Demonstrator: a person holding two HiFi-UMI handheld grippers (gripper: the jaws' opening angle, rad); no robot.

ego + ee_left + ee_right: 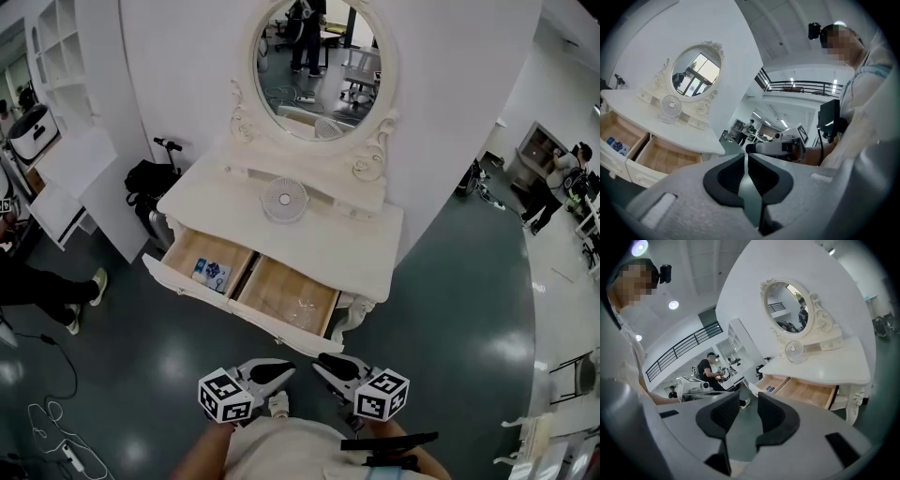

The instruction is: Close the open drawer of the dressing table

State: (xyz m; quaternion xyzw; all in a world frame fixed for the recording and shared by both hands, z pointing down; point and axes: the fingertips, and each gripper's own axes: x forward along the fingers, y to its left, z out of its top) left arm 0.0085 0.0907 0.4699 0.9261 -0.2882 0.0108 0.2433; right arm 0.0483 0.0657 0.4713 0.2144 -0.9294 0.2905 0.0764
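Closest in, low in the head view: left gripper [286, 370] and right gripper [323, 364], side by side over dark floor [450, 309], tips toward the table [319, 230], short of it and touching nothing. Left fingers [761, 176] pressed together, nothing between them. Right fingers [774, 414] apart, gap empty, only floor seen through it.

Beyond, white table against a white wall, two drawers side by side under its top — both pulled out. At head-view left, left drawer [200, 247]: bare wood, small blue-and-white packet [212, 273] near its front. Beside it, right drawer [277, 287]: bare wood, something faint and clear on the bottom — cannot tell what. On top, small white fan [284, 199]; behind it, oval mirror [319, 66] in a carved frame.
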